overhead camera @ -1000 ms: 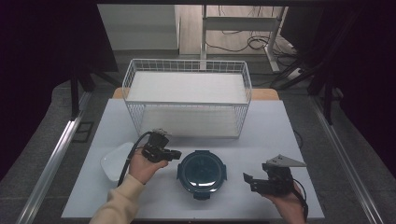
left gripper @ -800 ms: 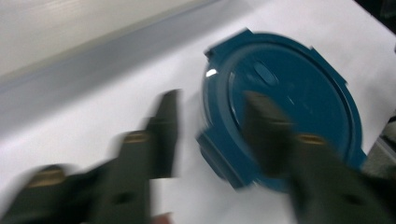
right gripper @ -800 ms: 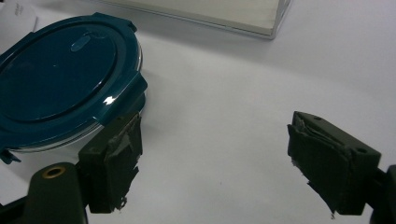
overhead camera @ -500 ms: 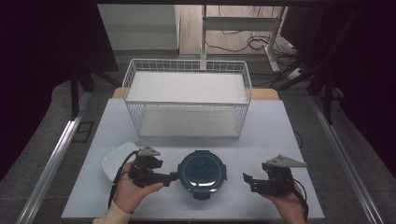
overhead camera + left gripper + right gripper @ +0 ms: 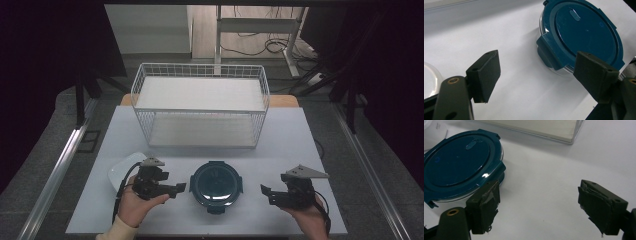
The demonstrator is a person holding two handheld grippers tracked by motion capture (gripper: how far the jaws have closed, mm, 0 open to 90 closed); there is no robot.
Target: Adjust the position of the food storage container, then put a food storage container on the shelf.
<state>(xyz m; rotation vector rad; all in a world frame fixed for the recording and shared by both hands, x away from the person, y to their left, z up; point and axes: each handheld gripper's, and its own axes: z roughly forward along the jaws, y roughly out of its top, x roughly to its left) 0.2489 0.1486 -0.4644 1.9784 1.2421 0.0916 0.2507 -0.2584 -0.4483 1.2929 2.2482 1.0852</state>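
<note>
Lidded container (image 5: 216, 185) on the bench (image 5: 300, 135), between left gripper (image 5: 179, 188), fingers just opened and empty, and right gripper (image 5: 265, 192), fingers open.

- A white table (image 5: 300, 135) is standing at the centre of the high view, its top lit evenly and pale against the dark surroundings.
- Grey floor (image 5: 45, 150) is showing on both sides of the table.
- A metal rail (image 5: 62, 165) is running along the floor at the left, and another rail (image 5: 367, 165) is running at the right.
- Black curtains (image 5: 50, 45) are hanging at the left and right, leaving the sides in deep shadow.
- Beyond the table, a pale wall panel (image 5: 150, 27) is catching the light.
- A metal desk frame (image 5: 255, 25) is standing at the back, with cables (image 5: 272, 47) lying on the wooden floor beneath it.
</note>
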